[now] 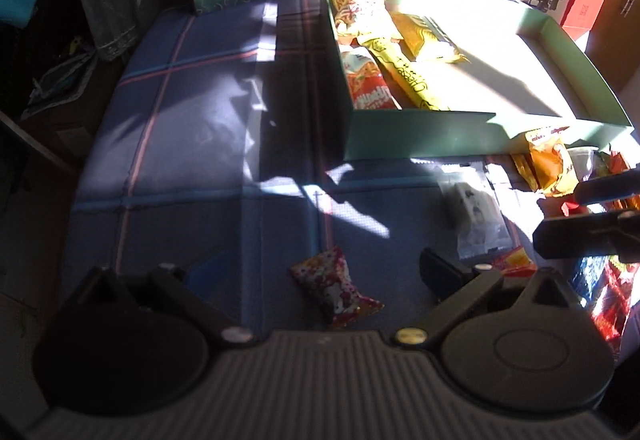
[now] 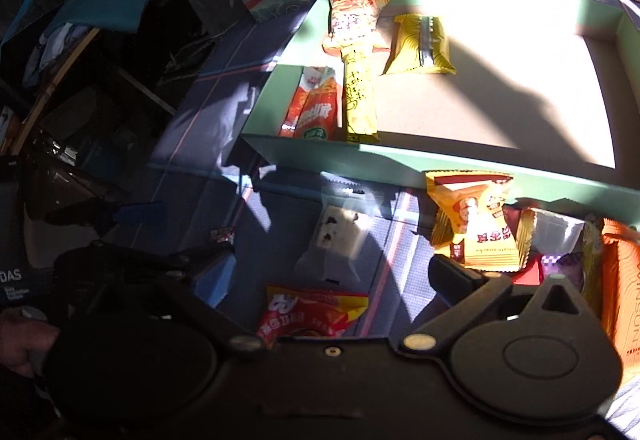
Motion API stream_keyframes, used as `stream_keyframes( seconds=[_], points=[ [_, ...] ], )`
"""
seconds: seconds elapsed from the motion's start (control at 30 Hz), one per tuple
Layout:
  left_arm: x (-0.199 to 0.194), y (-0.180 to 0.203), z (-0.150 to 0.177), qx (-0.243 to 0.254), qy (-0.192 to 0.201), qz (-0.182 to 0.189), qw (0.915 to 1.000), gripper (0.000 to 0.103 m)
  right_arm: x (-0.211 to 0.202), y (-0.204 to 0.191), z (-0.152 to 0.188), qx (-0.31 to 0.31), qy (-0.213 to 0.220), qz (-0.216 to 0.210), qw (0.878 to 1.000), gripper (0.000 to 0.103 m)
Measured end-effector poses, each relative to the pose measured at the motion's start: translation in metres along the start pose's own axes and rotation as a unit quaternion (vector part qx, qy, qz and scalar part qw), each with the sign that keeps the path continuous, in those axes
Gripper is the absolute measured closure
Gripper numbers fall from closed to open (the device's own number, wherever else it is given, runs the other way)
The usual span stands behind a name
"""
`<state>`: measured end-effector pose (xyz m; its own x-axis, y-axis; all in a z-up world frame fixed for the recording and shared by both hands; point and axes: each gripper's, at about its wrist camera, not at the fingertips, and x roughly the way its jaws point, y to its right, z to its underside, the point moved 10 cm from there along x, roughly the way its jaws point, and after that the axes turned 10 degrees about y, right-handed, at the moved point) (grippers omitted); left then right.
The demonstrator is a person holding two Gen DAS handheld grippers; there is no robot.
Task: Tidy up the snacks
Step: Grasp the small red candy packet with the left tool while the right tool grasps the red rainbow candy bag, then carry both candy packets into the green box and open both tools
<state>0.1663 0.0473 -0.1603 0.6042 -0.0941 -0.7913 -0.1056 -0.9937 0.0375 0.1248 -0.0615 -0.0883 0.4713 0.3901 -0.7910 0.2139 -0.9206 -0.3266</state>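
Left gripper (image 1: 296,280) is spread wide, empty; speckled red packet (image 1: 335,293) lies between its jaws, long axis diagonal. Right gripper (image 2: 332,272) likewise wide, empty.

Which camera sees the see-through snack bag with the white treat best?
The right wrist view: the clear packet lies central, uncovered, its white bar with dark specks plain. The left wrist view shows it off to the right, glary and blurrier.
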Motion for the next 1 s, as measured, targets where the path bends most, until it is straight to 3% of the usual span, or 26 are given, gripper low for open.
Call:
stream_keyframes(
  seconds=[0.13, 0.2, 0.23, 0.27, 0.3, 0.33, 0.37, 0.57, 0.63, 0.73, 0.83, 0.9, 0.93, 0.97, 1.0],
  points=[
    [0.011, -0.004, 0.009, -0.001, -0.008, -0.004, 1.0000, 0.001, 0.011, -0.009, 0.017, -0.002, -0.024, -0.001, 1.000, 0.000],
    [0.015, -0.005, 0.012, -0.004, -0.009, 0.000, 1.0000, 0.010, 0.014, -0.015, 0.024, -0.007, -0.034, 0.000, 0.999, 0.000],
    [0.017, -0.006, 0.014, -0.008, -0.010, 0.006, 0.9999, 0.021, 0.017, -0.015, 0.027, -0.009, -0.037, 0.000, 0.999, 0.001],
    [0.018, -0.007, 0.015, -0.013, -0.011, 0.014, 0.9998, 0.039, 0.019, -0.017, 0.029, -0.010, -0.041, 0.001, 0.999, 0.002],
    [0.018, -0.009, 0.016, -0.010, -0.004, 0.009, 0.9999, 0.043, 0.022, -0.020, 0.031, -0.011, -0.045, 0.002, 0.999, 0.005],
    [0.016, -0.011, 0.016, 0.000, 0.003, 0.006, 1.0000, 0.059, 0.025, -0.021, 0.034, -0.012, -0.050, 0.006, 0.999, 0.008],
    [0.015, -0.012, 0.016, 0.003, 0.005, 0.005, 1.0000, 0.068, 0.028, -0.023, 0.035, -0.013, -0.053, 0.011, 0.998, 0.009],
    [0.012, -0.023, 0.019, -0.017, 0.010, 0.013, 0.9997, 0.069, 0.048, -0.034, 0.048, -0.048, -0.068, 0.040, 0.996, 0.020],
    [0.011, -0.024, 0.019, -0.018, 0.012, 0.013, 0.9997, 0.067, 0.048, -0.038, 0.049, -0.084, -0.057, 0.058, 0.993, 0.035],
    [0.010, -0.022, 0.020, -0.012, 0.013, 0.011, 0.9998, 0.065, 0.046, -0.041, 0.049, -0.102, -0.053, 0.063, 0.991, 0.048],
    [0.006, -0.018, 0.025, -0.010, 0.007, 0.015, 0.9998, 0.056, 0.039, -0.038, 0.047, -0.095, -0.055, 0.053, 0.993, 0.050],
    [0.003, -0.017, 0.029, -0.009, 0.008, 0.017, 0.9998, 0.054, 0.037, -0.036, 0.049, -0.098, -0.056, 0.047, 0.993, 0.051],
    [0.002, -0.017, 0.030, -0.006, 0.011, 0.012, 0.9999, 0.063, 0.036, -0.035, 0.050, -0.099, -0.055, 0.047, 0.992, 0.051],
    [0.002, -0.018, 0.030, -0.004, 0.012, 0.008, 0.9999, 0.084, 0.035, -0.035, 0.050, -0.100, -0.054, 0.045, 0.993, 0.051],
    [0.000, -0.018, 0.030, -0.007, 0.013, 0.009, 0.9999, 0.084, 0.036, -0.034, 0.049, -0.099, -0.053, 0.042, 0.993, 0.055]
  ],
)
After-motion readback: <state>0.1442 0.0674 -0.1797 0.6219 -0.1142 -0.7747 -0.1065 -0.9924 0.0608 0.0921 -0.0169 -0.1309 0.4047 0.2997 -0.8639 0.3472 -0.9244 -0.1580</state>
